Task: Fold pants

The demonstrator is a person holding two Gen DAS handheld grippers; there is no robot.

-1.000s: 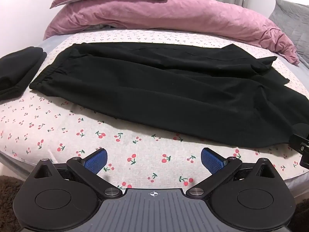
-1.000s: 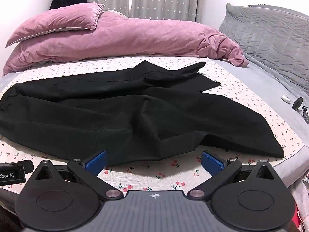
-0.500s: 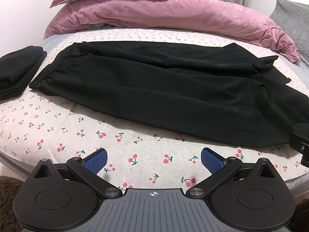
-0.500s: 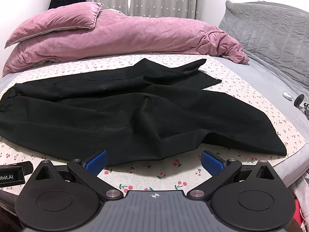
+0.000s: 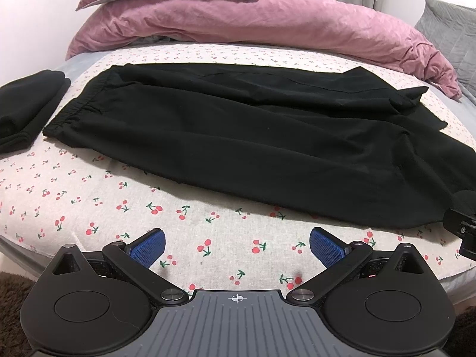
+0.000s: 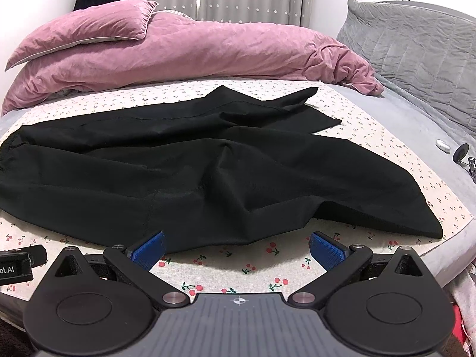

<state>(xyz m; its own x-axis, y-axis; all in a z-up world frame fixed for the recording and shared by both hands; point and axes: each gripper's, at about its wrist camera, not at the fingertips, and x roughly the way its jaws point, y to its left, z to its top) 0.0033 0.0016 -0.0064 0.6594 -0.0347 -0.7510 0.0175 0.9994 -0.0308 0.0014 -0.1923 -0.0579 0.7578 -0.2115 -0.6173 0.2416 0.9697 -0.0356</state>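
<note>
Black pants [image 5: 253, 136] lie spread across the cherry-print bed sheet [image 5: 89, 202], elastic waistband at the left, legs running right. In the right wrist view the pants [image 6: 193, 172] show rumpled leg ends, one hem near the right bed edge. My left gripper [image 5: 237, 245] is open over bare sheet, just short of the pants' near edge, with nothing between its blue pads. My right gripper [image 6: 237, 245] is open too, its left pad next to the near fold of the pants, holding nothing. The right gripper's body [image 5: 462, 226] shows at the far right of the left wrist view.
A folded black garment [image 5: 26, 110] lies at the left bed edge. A pink duvet [image 6: 208, 53] and pillow [image 6: 89, 32] pile up along the far side. A grey quilted headboard cushion [image 6: 416, 44] stands right, with small objects [image 6: 443, 145] on the grey sheet.
Both grippers have drifted slightly forward and upward over the bed, so the pants sit a little lower and nearer in view. The pants themselves have not moved; both grippers stay open.
</note>
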